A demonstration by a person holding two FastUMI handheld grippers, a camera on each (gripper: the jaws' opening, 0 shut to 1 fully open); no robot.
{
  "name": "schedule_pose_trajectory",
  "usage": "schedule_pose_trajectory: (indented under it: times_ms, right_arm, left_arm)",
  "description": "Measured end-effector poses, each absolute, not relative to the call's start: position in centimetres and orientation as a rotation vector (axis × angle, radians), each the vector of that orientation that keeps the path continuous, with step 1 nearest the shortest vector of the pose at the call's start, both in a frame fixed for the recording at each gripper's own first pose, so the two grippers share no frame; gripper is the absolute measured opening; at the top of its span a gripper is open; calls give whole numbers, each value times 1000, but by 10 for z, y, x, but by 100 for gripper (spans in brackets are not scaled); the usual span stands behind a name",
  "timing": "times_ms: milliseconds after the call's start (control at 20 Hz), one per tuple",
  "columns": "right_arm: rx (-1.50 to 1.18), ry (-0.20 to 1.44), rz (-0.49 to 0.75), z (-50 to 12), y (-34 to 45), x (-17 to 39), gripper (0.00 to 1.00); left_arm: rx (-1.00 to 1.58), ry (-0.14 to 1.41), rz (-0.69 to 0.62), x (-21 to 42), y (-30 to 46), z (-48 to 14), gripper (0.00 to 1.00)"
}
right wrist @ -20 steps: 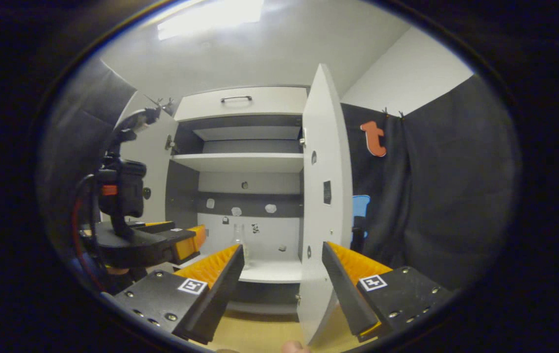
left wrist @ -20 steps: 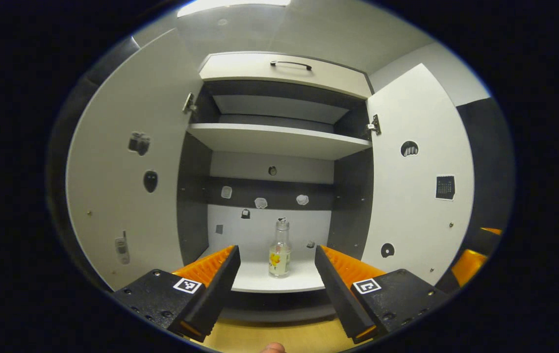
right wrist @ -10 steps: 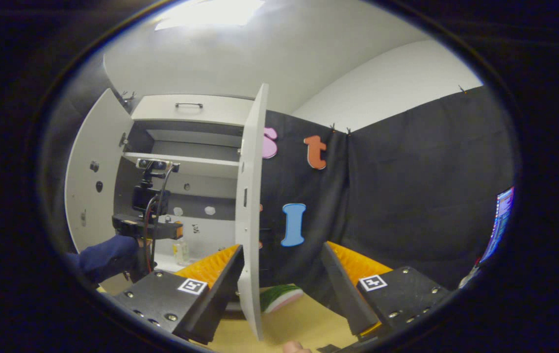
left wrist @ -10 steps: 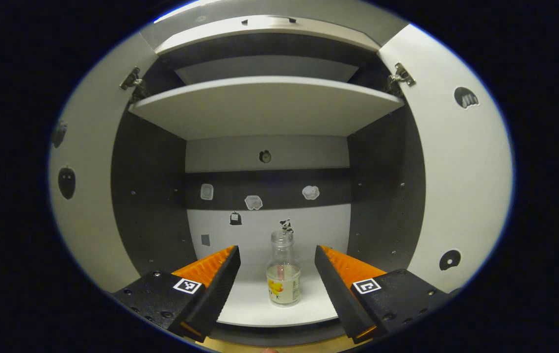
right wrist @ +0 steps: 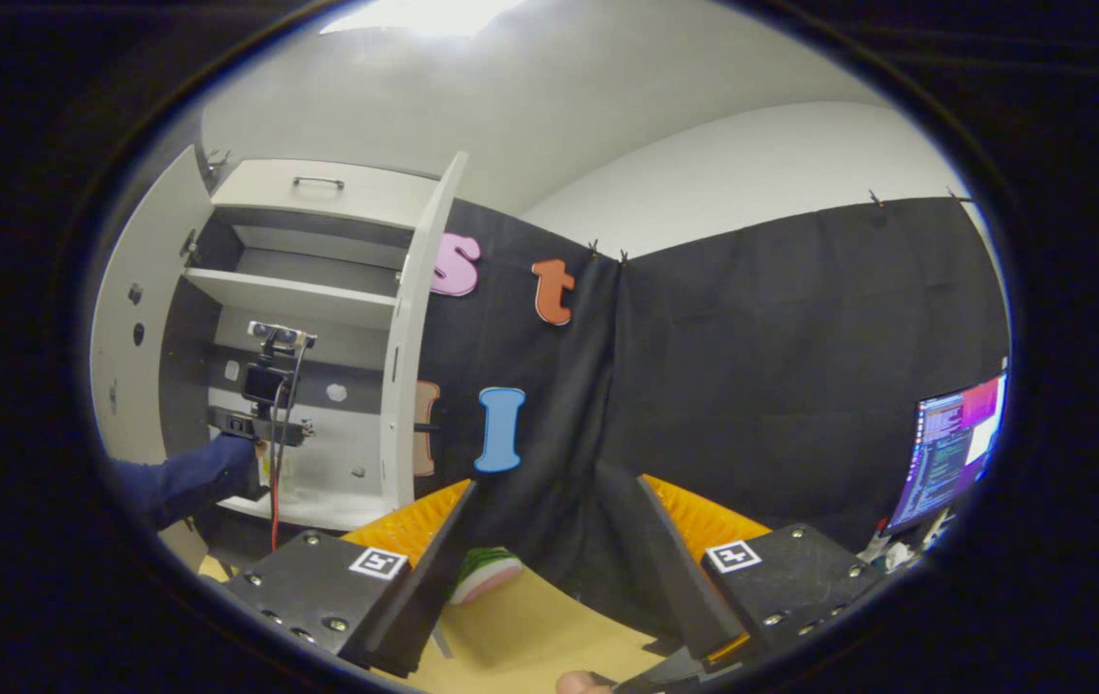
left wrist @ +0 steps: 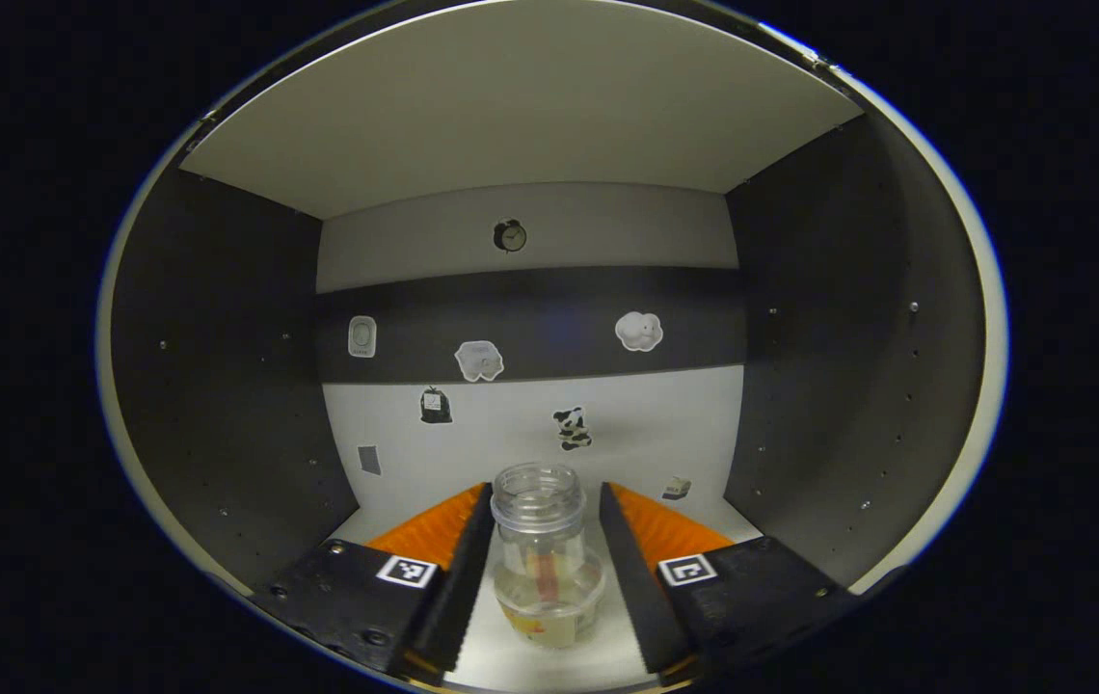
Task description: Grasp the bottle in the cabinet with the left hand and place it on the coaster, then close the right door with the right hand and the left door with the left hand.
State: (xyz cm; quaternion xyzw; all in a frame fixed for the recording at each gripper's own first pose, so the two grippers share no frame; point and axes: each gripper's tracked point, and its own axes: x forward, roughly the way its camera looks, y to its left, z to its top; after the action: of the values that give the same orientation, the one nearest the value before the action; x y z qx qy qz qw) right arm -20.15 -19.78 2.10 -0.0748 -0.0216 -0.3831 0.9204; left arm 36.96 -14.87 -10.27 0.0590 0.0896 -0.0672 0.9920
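**Bottle between the left fingers, inside the cabinet**

The cabinet (left wrist: pixel 800 318) has dark side walls, a pale floor and a pale shelf (left wrist: pixel 511 106) overhead; its back panel is pale with a dark band across the middle, dotted with small stickers (left wrist: pixel 639 331). In the left gripper view, a clear bottle (left wrist: pixel 542 554) with a wide, uncapped, threaded mouth stands upright near the front edge of the cabinet floor, a little pale liquid in its rounded base. The left gripper (left wrist: pixel 538 554) sits around it with the ridged fingers (left wrist: pixel 434 530) close on either side of the neck; whether they press on the glass cannot be told.

In the right gripper view, the right gripper (right wrist: pixel 535 569) is spread wide with nothing between its fingers, above a smooth tan table (right wrist: pixel 530 636) where a round green and pink coaster (right wrist: pixel 484 571) lies near the back edge. Both flat white doors are swung open, the right door (right wrist: pixel 410 328) edge-on, the left door (right wrist: pixel 120 337) at the far side. A blue sleeve (right wrist: pixel 178 482) reaches into the cabinet. Black cloth hangs behind, and a lit monitor (right wrist: pixel 950 448) stands at the right.
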Motion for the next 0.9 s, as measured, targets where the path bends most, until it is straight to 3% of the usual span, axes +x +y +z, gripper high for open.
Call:
schedule_pose_trajectory:
  times_ms: [50, 100, 300, 400, 500, 650, 750, 900]
  right_arm:
    - [-148, -36, -797, 19, -201, -204, 97]
    - [-139, -34, -806, 18, -203, -207, 92]
    - [-99, -56, -816, 23, -212, -213, 97]
    - [-91, -64, -803, 24, -217, -213, 92]
    - [-96, -65, -782, 26, -221, -212, 97]
    - [-95, -66, -737, 27, -225, -205, 97]
    - [-103, -65, -701, 29, -228, -200, 97]
    - [-115, -86, -643, 38, -225, -173, 97]
  left_arm:
    - [108, 182, -131, 371, -149, -101, 48]
    - [96, 189, -130, 369, -148, -102, 50]
    - [49, 195, -174, 350, -148, -94, 47]
    - [42, 176, -215, 329, -146, -82, 46]
    - [41, 158, -249, 300, -139, -71, 46]
    - [13, 136, -298, 252, -127, -56, 44]
    - [1, 133, -338, 217, -120, -53, 48]
    - [6, 142, -366, 167, -106, -57, 43]
